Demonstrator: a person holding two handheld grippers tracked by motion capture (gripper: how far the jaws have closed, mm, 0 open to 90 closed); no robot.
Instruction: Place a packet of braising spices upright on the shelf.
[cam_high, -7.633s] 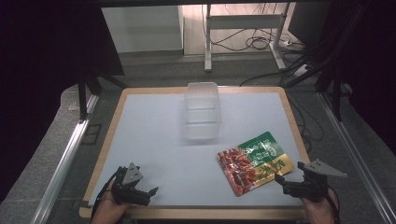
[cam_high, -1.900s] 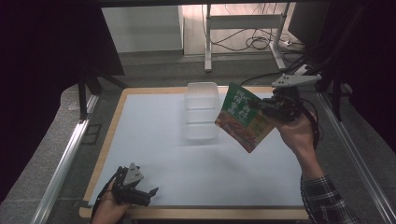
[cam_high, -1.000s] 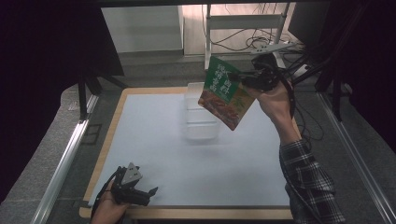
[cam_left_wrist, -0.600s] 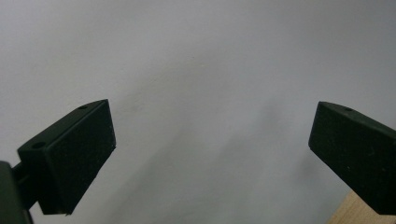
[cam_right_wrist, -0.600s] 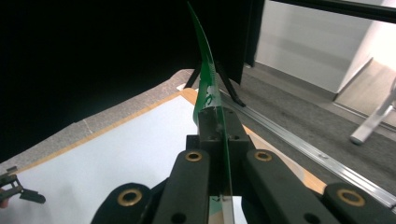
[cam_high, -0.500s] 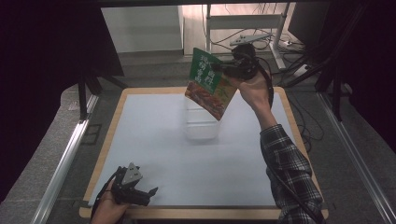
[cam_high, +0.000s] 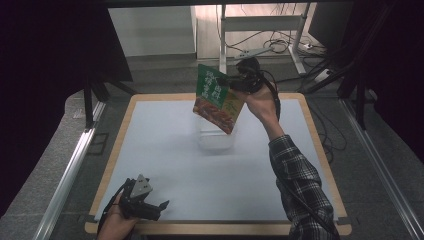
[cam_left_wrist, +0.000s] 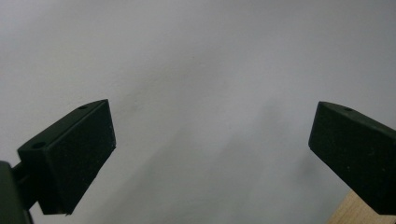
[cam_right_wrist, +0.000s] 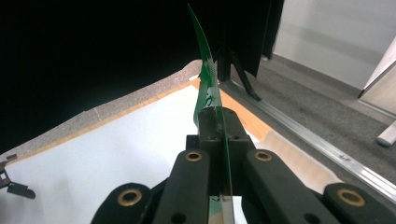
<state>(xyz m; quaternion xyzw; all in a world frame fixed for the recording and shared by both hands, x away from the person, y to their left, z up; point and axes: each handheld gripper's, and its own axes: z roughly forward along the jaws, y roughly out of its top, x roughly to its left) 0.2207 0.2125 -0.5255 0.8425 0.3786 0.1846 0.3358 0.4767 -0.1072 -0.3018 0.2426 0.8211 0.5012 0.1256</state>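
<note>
High view: the right hand-held gripper (cam_high: 235, 84) is raised above the far side of the table (cam_high: 160, 150), clenched on the edge of a green food packet (cam_high: 218, 98) that hangs tilted over a clear plastic container (cam_high: 216, 140). The left hand-held gripper (cam_high: 159, 206) rests at the table's near left corner, jaws spread wide, grasping nothing.

The snack packet (cam_high: 218, 98) covers the far end of the clear plastic container (cam_high: 216, 138) behind it; its print is too small to read. Beside that container, the checked sleeve (cam_high: 300, 190) runs off the bottom edge.
</note>
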